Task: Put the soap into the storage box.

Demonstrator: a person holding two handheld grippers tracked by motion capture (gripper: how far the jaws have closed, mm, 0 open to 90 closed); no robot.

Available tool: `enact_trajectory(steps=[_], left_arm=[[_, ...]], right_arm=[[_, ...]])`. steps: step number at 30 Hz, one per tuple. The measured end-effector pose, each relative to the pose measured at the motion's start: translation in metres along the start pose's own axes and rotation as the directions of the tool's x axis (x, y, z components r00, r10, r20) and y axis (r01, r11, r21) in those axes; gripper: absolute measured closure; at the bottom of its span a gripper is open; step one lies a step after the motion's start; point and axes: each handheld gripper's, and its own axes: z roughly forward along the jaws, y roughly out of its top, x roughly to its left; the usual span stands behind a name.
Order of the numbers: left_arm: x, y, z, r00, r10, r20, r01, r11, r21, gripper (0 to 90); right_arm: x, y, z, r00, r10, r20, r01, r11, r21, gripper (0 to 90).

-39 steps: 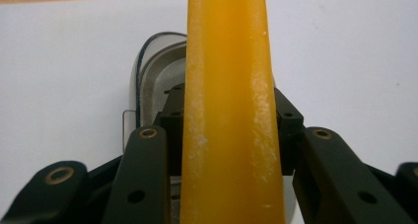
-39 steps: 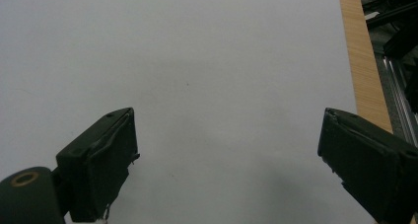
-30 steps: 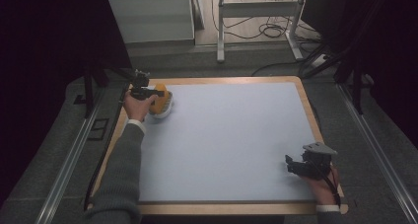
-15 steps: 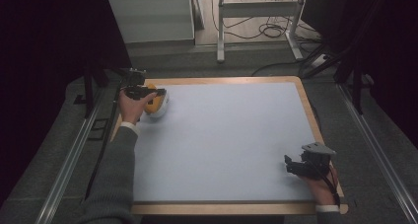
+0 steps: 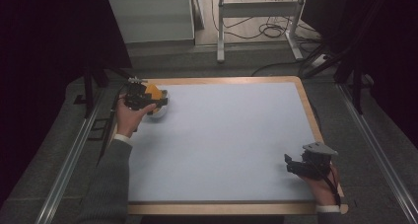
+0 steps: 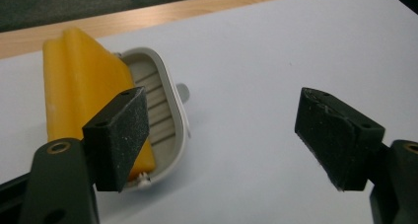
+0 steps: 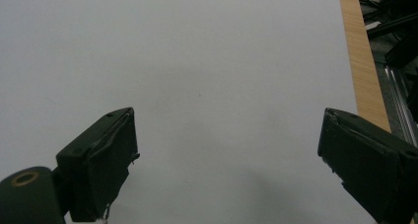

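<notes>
A white ridged dish (image 6: 162, 110) lies at the table's far left corner with a yellow slab (image 6: 84, 81) resting in it, also seen as the dish (image 5: 158, 110) and the yellow slab (image 5: 154, 92) in the high view. My left gripper (image 5: 156, 103) hovers right over the dish, open; in the left gripper view my left gripper (image 6: 222, 135) has its left jaw in front of the slab and nothing between the jaws. My right gripper (image 5: 292, 166) rests open near the front right corner, and in the right gripper view my right gripper (image 7: 226, 165) faces bare table.
The pale blue table top (image 5: 226, 135) has a wooden rim (image 5: 308, 105). Metal rails (image 5: 384, 160) run along both sides. Beyond the far edge stand a white cabinet (image 5: 153, 17) and a table frame with cables (image 5: 266, 29).
My left gripper has moved toward the far left corner and now sits over the dish, which appears slightly farther back. The right gripper has stayed in place.
</notes>
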Motion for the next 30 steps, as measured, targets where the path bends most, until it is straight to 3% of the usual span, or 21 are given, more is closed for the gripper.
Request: enact_trajectory(steps=[3, 10, 19, 30], left_arm=[[-0.007, -0.012, -0.005, 0.9996, 0.028, 0.005, -0.028, 0.9996, 0.003, 21.0], [-0.022, -0.044, -0.01, 0.9976, 0.04, 0.056, -0.041, 0.9991, 0.013, 20.3], [-0.04, -0.088, -0.018, 0.9931, 0.042, 0.109, -0.041, 0.9991, -0.008, 21.2], [-0.049, -0.116, -0.011, 0.9919, 0.074, 0.103, -0.078, 0.9963, 0.036, 22.4]], right_arm=[[0.0, 0.001, -0.001, 1.0, -0.005, -0.006, 0.005, 1.0, -0.006, 8.2], [0.002, 0.002, -0.003, 0.9997, -0.01, -0.021, 0.01, 1.0, -0.023, 8.2], [0.003, 0.003, -0.005, 0.9991, -0.018, -0.038, 0.016, 0.999, -0.039, 8.1], [0.005, 0.004, -0.005, 0.9983, -0.023, -0.053, 0.021, 0.999, -0.047, 8.0]])
